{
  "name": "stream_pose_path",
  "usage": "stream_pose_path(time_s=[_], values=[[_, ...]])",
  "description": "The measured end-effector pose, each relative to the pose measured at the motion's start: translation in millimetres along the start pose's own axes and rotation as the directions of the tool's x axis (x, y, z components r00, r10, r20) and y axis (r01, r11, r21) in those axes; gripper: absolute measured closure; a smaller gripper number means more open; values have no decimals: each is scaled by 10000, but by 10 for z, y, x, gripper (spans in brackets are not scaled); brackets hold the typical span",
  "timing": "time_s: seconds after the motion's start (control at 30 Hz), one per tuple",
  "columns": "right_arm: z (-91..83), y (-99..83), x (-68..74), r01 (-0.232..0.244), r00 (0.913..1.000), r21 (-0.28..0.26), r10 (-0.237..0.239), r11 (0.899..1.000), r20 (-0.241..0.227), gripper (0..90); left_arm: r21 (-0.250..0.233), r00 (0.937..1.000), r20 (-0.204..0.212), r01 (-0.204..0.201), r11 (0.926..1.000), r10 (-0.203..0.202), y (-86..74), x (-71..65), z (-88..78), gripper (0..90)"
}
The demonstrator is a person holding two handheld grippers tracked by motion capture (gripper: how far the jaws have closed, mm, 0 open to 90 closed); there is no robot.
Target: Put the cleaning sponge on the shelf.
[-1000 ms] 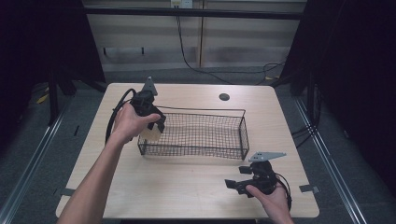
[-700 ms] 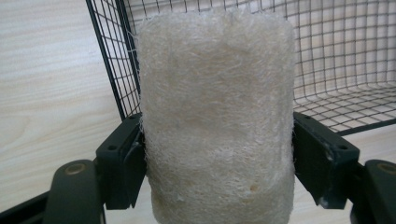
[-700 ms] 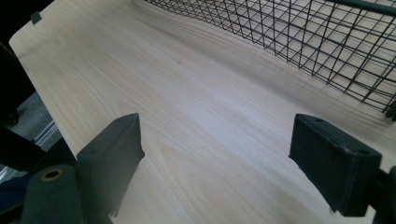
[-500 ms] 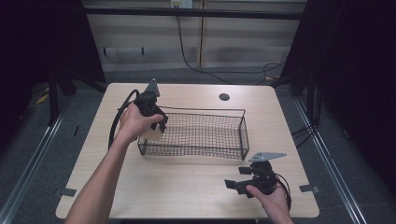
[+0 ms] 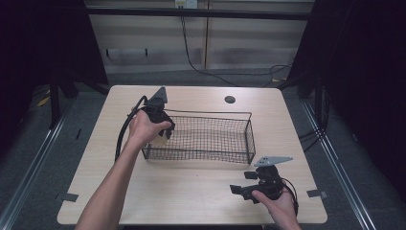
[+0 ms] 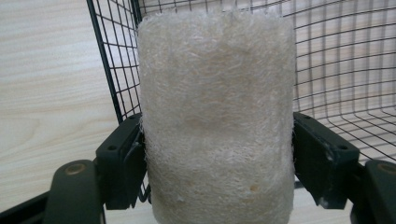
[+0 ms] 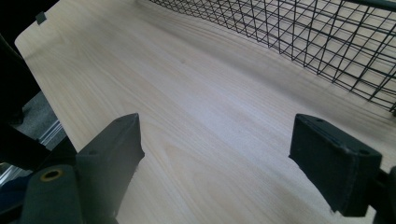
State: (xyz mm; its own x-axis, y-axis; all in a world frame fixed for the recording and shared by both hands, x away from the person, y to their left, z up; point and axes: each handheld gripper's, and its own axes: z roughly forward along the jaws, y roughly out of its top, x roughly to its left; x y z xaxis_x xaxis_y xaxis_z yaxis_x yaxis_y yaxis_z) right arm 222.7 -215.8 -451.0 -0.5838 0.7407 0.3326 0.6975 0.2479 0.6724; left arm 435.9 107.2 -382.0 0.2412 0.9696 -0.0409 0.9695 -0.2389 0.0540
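A pale, fibrous loofah sponge (image 6: 217,116) stands clamped between the jaws of my left gripper (image 6: 217,163), which is shut on it. In the high view that gripper (image 5: 160,125) hangs over the left end of the black wire basket (image 5: 206,139), with the cream sponge (image 5: 160,141) just inside the basket's left wall. My right gripper (image 5: 239,189) rests low near the table's front right, pointing left. Its jaws (image 7: 219,163) stand wide open over bare wood with nothing between them.
The wooden table (image 5: 191,201) has a dark round hole (image 5: 230,99) at the back. The basket's mesh wall (image 7: 299,42) runs across the top of the right gripper view. Dark floor and metal rails surround the table.
My left gripper has sunk a little with the sponge, lower into the basket's left end. The right gripper has stayed where it was.
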Motion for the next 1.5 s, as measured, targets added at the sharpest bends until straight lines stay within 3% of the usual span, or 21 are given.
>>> stream_pose_path(time_s=[0.07, 0.47, 0.67, 0.73, 0.87, 1.13, 1.5], values=[[0, 0, 0, 0, 10000, 3, 0, 10000, -8, 164, 101, 9997, 35, 225, 9997, -225, 1, 16, 84, 262], [7, 2, 4, 26, 10000, 84, -26, 10000, -21, 164, 238, 9994, 216, 271, 9994, -276, 26, 6, 199, 259], [5, 2, -17, -47, 10000, 58, 48, 10000, -35, 164, 278, 9997, -51, 238, 9993, -237, 26, -64, 262, 258], [3, 0, -13, -18, 10000, 52, 18, 10000, -38, 164, 410, 9997, 65, 224, 9989, -227, 37, -72, 287, 257], [5, 0, -16, 8, 10000, 99, -7, 10000, -84, 164, 527, 9991, -31, 413, 9978, -412, 36, -62, 399, 256], [8, 2, -15, 1, 10000, 88, -1, 10000, -76, 164, 837, 9997, -113, 238, 9962, -229, 19, -30, 465, 253], [9, 1, -22, -49, 9999, 115, 51, 9999, -148, 164, 1094, 9982, -241, 574, 9923, -551, 25, -14, 551, 247]])
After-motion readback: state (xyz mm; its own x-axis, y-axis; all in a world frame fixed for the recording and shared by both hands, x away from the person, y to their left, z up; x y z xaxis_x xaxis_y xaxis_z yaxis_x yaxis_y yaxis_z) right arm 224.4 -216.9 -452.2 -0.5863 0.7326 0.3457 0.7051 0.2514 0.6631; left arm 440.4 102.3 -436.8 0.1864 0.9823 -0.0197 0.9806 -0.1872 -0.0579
